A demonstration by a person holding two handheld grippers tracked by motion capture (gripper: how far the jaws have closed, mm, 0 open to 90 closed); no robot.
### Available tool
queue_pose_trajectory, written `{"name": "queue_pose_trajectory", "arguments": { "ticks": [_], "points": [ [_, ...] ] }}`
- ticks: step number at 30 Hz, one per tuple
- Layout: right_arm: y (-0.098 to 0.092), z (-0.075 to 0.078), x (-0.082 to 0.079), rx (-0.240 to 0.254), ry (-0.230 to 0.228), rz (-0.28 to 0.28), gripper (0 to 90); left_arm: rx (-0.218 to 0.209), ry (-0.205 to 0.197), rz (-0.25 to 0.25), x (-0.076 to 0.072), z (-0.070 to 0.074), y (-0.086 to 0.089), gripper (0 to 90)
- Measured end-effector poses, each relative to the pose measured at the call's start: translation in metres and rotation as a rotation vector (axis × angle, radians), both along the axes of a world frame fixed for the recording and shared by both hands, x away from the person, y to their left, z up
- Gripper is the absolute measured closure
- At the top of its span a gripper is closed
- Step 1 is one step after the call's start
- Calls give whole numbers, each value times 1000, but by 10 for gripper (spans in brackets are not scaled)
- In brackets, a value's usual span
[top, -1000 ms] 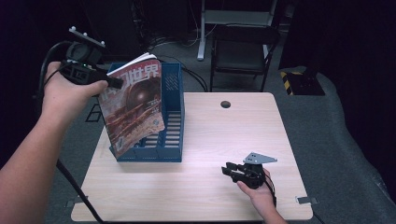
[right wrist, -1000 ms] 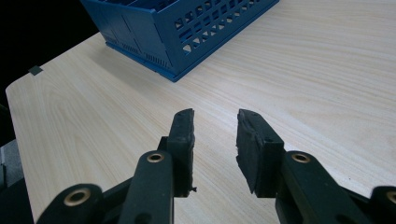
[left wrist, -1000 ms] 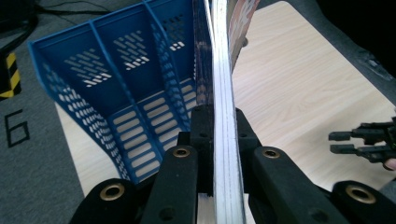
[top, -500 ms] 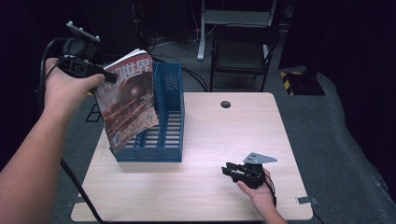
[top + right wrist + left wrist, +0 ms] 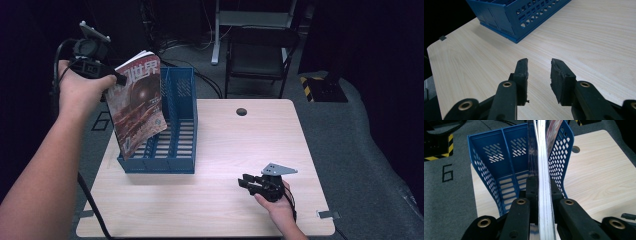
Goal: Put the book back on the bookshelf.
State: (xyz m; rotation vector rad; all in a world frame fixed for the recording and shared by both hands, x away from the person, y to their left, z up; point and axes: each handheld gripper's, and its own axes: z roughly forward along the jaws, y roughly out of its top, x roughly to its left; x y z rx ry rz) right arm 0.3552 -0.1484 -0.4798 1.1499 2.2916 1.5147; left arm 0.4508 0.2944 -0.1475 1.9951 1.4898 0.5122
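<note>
- Jaws of the left gripper (image 5: 541, 195) are clamped on the upper edge of the magazine (image 5: 139, 105), which is held upright above the left side of the blue file rack (image 5: 172, 125), at the left of the counter (image 5: 240, 150).
- Jaws of the right gripper (image 5: 537, 75) are seen apart and empty, rested low over the near right of the counter.
- The magazine is judged light, thin and floppy with a glossy, slippery cover; sagging is likely.
- A hold near the spine is best kept, so the pages stay together while it is lowered into a compartment.

Glossy paper magazine (image 5: 139, 105); perforated blue plastic file rack (image 5: 176, 131), smooth; pale wood-grain tabletop (image 5: 220, 150), matt; black gripper pads (image 5: 557, 75) were rough rubber.
</note>
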Motion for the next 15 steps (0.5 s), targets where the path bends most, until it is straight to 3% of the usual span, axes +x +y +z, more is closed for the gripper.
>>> {"name": "queue_pose_trajectory", "arguments": {
  "ticks": [15],
  "points": [
    [-2, 0, 1, 4, 0, -7, 667, -23, -9, 75, 15, -10, 4, 839]
  ]
}}
